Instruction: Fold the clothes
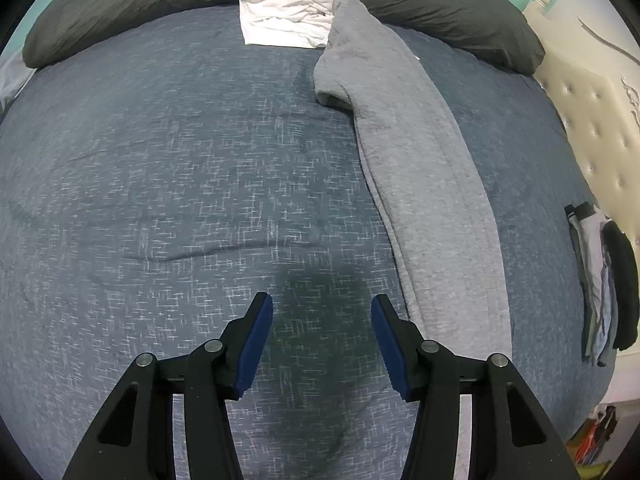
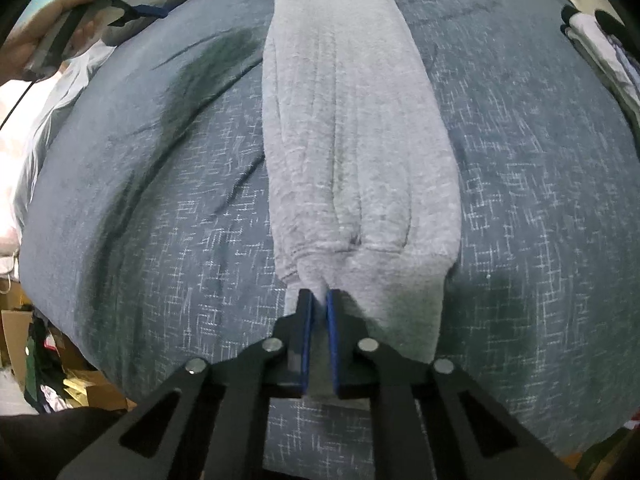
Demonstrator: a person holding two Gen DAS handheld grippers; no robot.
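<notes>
Lengthwise, the grey garment [image 2: 352,120] lies on the bed [image 2: 160,220], running away from the right gripper [image 2: 319,300], which pinches its near hem; left gripper [image 1: 322,312] hangs wide open, empty; folded pile [image 1: 600,280] sits well aside.

Left hand-held gripper [image 1: 322,316] agape; right hand-held gripper [image 2: 319,304] pinched closed.

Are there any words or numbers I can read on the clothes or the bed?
Dark script on the white garment: cut off at the frame edge, unreadable.
Grey garment, blue bedspread, stacked clothes: no text visible.
Nothing can be read.
</notes>
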